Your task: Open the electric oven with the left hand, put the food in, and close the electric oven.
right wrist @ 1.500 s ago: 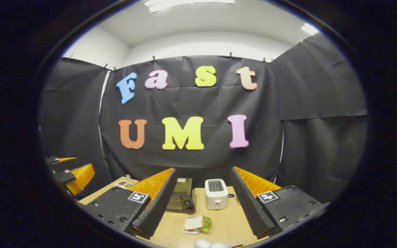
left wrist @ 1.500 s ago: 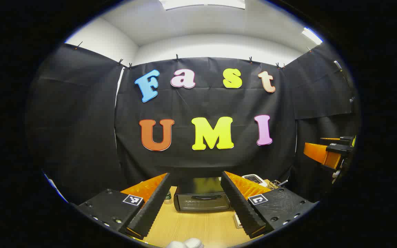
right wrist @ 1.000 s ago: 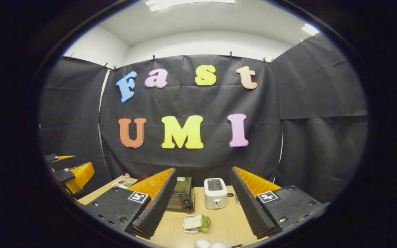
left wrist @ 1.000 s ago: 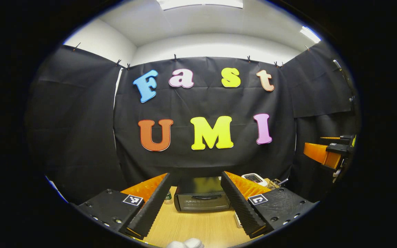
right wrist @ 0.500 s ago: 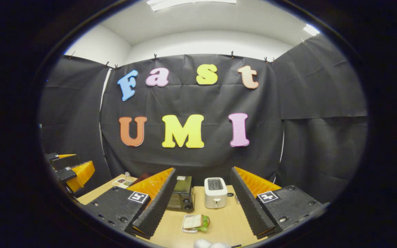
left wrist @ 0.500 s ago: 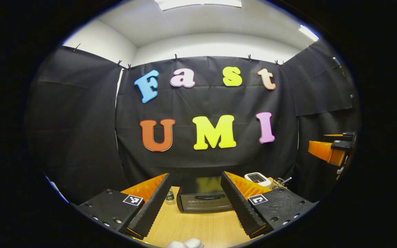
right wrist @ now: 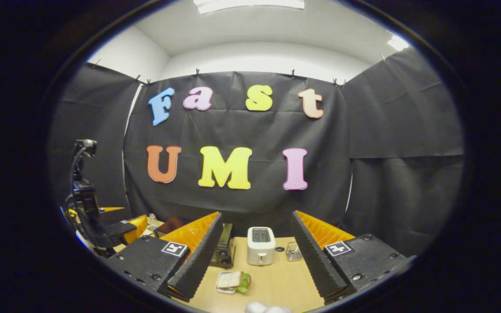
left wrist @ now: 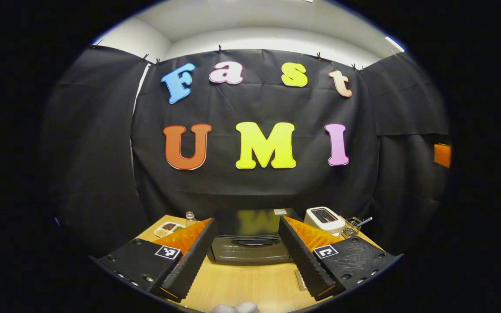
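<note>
In the left gripper view, the left gripper (left wrist: 246, 254) hangs above the wooden bench (left wrist: 242, 284) with its jaws spread wide and nothing between them. The oven (left wrist: 250, 243) sits low in the centre of the frame, framed by the two fingers, its door closed and the handle across the top of the door. A white toaster (left wrist: 324, 218) stands to its right, with a small wire basket (left wrist: 354, 227) just beyond. A bottle (left wrist: 189, 216) and a small dish (left wrist: 168, 227) lie to the left of the oven.

In the right gripper view, the right gripper (right wrist: 252, 256) is also wide open and empty. A sandwich on a plate (right wrist: 231, 281) lies on the bench at the lower centre, in front of the oven and toaster. The left gripper appears at the left edge.
</note>
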A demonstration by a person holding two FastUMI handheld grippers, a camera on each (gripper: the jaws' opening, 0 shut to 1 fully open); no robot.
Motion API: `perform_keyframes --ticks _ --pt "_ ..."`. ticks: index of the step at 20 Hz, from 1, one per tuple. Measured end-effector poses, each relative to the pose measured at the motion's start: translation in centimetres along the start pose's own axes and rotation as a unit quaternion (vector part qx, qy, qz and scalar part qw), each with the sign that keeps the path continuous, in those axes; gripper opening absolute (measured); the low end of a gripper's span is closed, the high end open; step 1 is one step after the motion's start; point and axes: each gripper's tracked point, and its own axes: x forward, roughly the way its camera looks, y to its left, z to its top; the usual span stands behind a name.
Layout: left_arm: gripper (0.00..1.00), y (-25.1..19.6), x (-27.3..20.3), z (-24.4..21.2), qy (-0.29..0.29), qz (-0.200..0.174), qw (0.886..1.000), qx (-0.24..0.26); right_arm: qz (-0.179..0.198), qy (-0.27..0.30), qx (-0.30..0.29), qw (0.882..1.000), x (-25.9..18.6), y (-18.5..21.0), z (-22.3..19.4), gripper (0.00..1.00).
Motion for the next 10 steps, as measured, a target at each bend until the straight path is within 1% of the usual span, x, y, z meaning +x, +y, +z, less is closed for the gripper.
perform_keyframes --ticks 1,4,6,8,10 --pt "0.95 -0.3 1.6 -1.4 0.017 0.0 1.0 -0.004 -0.005 0.004 -0.002 1.0 0.0 -0.5 -0.3 1.0" --pt "0.95 -0.8 6.3 -5.6 0.061 0.002 0.998 -0.011 -0.022 0.018 -0.002 1.0 -0.2 -2.1 -1.5 1.0" --pt "0.95 -1.2 9.3 -7.8 0.079 0.0 0.997 -0.013 -0.035 0.029 0.0 0.999 -0.1 -3.0 -2.5 1.0" --pt "0.94 -1.2 12.1 -10.2 0.101 0.002 0.995 0.002 -0.043 0.043 0.001 0.998 -0.2 -3.4 -3.5 1.0" --pt "0.95 -1.4 14.2 -12.0 0.118 0.005 0.993 0.003 -0.051 0.05 0.002 0.997 -0.1 -3.8 -4.1 1.0"
